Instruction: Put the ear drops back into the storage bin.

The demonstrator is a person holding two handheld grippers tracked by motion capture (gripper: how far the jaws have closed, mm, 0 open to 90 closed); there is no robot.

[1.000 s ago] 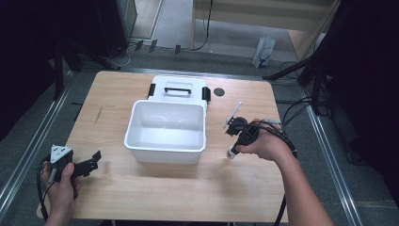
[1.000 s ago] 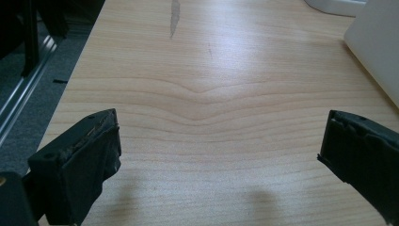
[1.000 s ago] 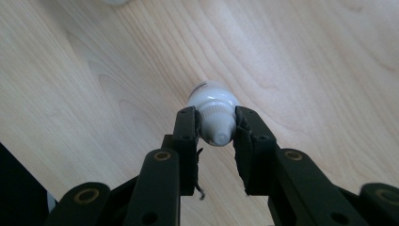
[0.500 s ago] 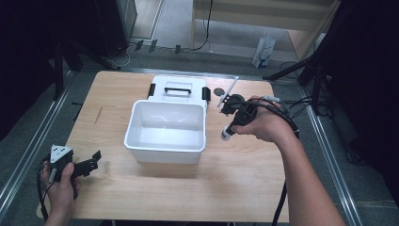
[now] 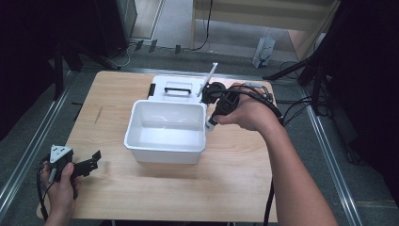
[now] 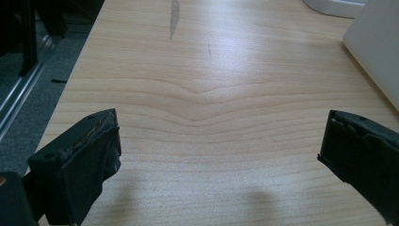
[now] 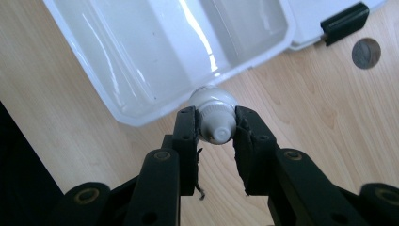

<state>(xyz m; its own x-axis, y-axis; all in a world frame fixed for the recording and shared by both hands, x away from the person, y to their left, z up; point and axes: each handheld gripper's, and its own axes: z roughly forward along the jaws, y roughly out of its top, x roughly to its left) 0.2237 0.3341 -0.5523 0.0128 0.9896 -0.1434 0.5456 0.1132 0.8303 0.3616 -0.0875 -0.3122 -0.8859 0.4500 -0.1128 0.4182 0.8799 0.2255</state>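
My right gripper is shut on a white tube, its pads pressing the neck by the cap. In the high view this gripper hangs above the back right corner of the white bin, and the tube's flat end sticks up and away from the hand. The bin lies empty below the jaws. My left gripper rests at the table's front left corner. Its jaws stand wide open over bare wood.
The bin's white lid, with a black handle and black clips, lies flat behind the bin. A round dark spot marks the wooden table near the lid. Cables trail off the table's right side.
The right hand has risen and moved back and left with the tube, from the table right of the bin to above its back right corner. The left hand has stayed put.
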